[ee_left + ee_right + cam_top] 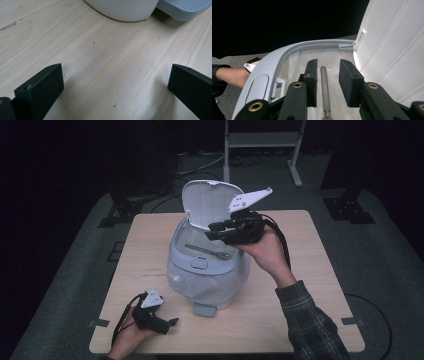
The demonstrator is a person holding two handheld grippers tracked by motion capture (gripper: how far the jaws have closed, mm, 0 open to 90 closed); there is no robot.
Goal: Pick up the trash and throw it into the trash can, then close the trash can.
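A pedal bin (207, 270) stands at the centre of the high view, its white lid (202, 202) tipped up and back toward the upper middle of the frame, its mouth lined with a clear bag. A grey spoon (207, 251) lies across the open mouth, bowl toward the right of the frame, handle toward the left. The right gripper (216, 231) hangs just above that mouth, right of centre, jaws pointing toward the left of the frame. In the right gripper view its jaws stand a narrow way apart with the spoon handle (324, 87) running up between them at lower centre, the pads not seen to touch it; the bin's grey rim (287, 53) curves across the middle and the lid's ribbed underside (392, 50) takes the right side. The left gripper (167, 322) rests low on the table (310, 270) at the lower left of the high view, well apart from the spoon; in the left gripper view its jaws are spread wide over bare wood, with the bin's base (125, 10) and foot pedal (182, 10) along the top edge. The step in hand looks like dealing with the spoon at the bin mouth, either just let go or about to be picked out; I cannot tell which. If it is a pick, the next move calls for lowering slightly and closing squarely on the thin handle, so it does not slip down into the bag.
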